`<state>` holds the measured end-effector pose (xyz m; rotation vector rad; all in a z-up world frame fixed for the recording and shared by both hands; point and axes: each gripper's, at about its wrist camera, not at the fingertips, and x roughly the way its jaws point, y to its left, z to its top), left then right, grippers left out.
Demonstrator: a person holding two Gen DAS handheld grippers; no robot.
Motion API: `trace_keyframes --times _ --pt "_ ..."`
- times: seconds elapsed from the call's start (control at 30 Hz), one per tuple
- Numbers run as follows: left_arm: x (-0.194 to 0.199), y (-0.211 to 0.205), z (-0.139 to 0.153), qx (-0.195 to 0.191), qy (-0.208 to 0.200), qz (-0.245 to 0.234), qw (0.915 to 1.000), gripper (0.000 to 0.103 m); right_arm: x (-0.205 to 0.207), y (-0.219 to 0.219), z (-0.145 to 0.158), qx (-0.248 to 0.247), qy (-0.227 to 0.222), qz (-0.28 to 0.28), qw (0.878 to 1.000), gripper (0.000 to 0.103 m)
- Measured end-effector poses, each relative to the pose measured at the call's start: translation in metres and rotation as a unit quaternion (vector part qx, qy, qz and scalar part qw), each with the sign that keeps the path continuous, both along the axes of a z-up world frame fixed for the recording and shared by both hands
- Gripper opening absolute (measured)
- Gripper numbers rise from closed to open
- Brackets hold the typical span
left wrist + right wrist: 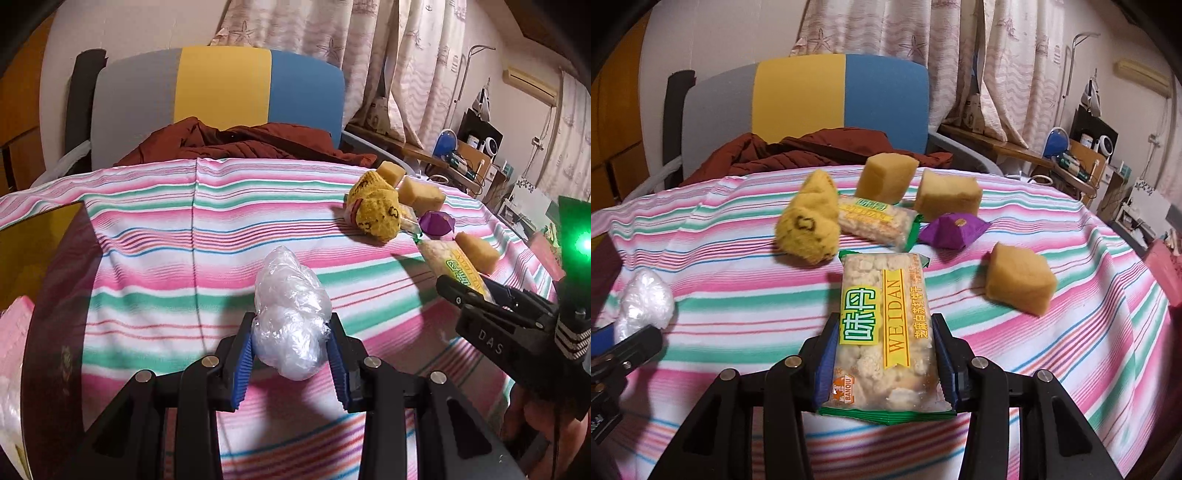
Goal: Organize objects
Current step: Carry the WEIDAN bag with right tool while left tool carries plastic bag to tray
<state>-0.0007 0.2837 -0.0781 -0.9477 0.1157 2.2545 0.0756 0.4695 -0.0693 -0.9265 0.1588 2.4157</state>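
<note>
My left gripper (291, 350) is shut on a crumpled clear plastic bag (290, 314), held over the striped cloth (147, 258). My right gripper (882, 363) is shut on a snack packet with a yellow and green label (882, 325); that gripper shows at the right of the left wrist view (491, 302). On the cloth lie a yellow knitted sock bundle (810, 225), a second snack packet (877, 221), a purple wrapped sweet (951, 230) and three yellow sponge blocks (886, 177), (947, 194), (1017, 282). The plastic bag (644, 301) also shows at the left of the right wrist view.
A grey, yellow and blue chair back (221, 88) stands behind the table with a rust-red garment (240, 142) on it. A dark board (48, 295) and pink foam (14, 332) sit at the left. Curtains and a cluttered desk (1082, 158) fill the right background.
</note>
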Motion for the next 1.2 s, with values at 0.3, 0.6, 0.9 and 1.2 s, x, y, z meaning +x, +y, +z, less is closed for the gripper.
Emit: trace_keyframes --times 0.3,0.6,0.9,1.2 --pt "0.017 -0.024 -0.004 0.005 -0.009 -0.008 0.9999 0.036 0.016 -0.033 -0.002 -0.054 0.011 0.022 0.998 0.047" --pt "0.049 -0.069 0.023 0.042 0.004 -0.011 0.9990 0.036 0.013 -0.080 0.021 -0.062 0.028 0.074 0.995 0.047" --pt "0.058 -0.118 0.052 0.080 0.011 0.007 0.9967 0.036 0.000 -0.125 0.040 -0.071 0.040 0.125 0.989 0.047" --pt "0.029 -0.174 0.065 0.086 0.006 0.078 0.9932 0.036 -0.023 -0.177 0.061 -0.084 0.046 0.199 0.975 0.047"
